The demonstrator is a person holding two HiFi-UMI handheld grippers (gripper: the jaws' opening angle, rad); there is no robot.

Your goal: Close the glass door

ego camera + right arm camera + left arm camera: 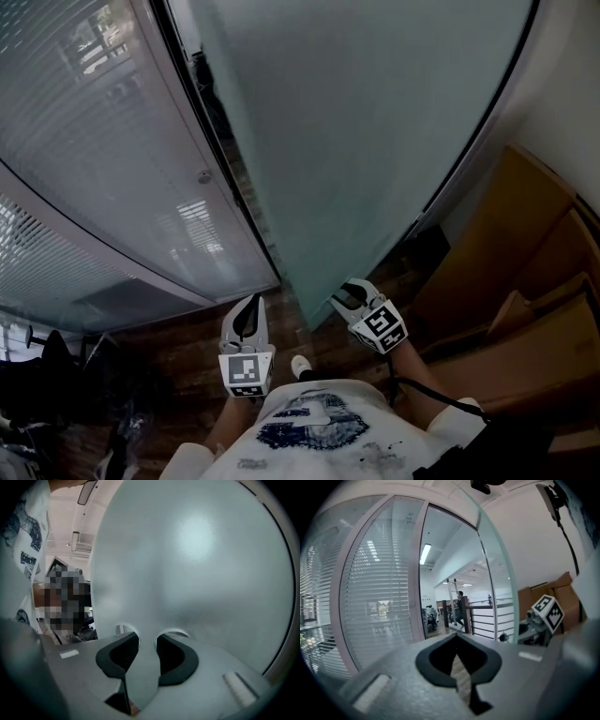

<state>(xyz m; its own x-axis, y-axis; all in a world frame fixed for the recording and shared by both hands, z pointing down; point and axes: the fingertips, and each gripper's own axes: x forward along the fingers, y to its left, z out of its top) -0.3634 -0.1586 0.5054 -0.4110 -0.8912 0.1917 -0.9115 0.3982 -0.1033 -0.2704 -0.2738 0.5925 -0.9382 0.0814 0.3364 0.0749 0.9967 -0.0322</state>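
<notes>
Two claws closest in, just past the white shirt (314,422): what is each doing?

Left claw (457,635) is pinched together with its tips meeting and nothing between them. Right claw (147,637) is clamped on the free edge of the glass door (197,564), with the pane running straight between its dark pads.

How does that door look?

One large frosted sheet, pale grey-green, smooth and cloudy, with a soft sheen high up. No handle shows on the part in view. From the right gripper view it fills nearly the whole picture.

Where does it stand?

Ajar. From the head view it rises right in front of the person, and its gripped edge lies between the two claws. A dark gap runs between that edge and the pale door frame (417,573) to the left.

What lies under and around it?

Dark wooden floor (187,361) below the claws. Left of the frame there is a fixed glass wall with lowered blinds (94,141) behind it. On the right side, brown cardboard boxes (525,309) sit against a white wall.

And farthest off?

Through the doorway, from the left gripper view, a bright room with ceiling lights, a railing (487,616), and a person (461,606) standing well beyond it, too small to tell more.
</notes>
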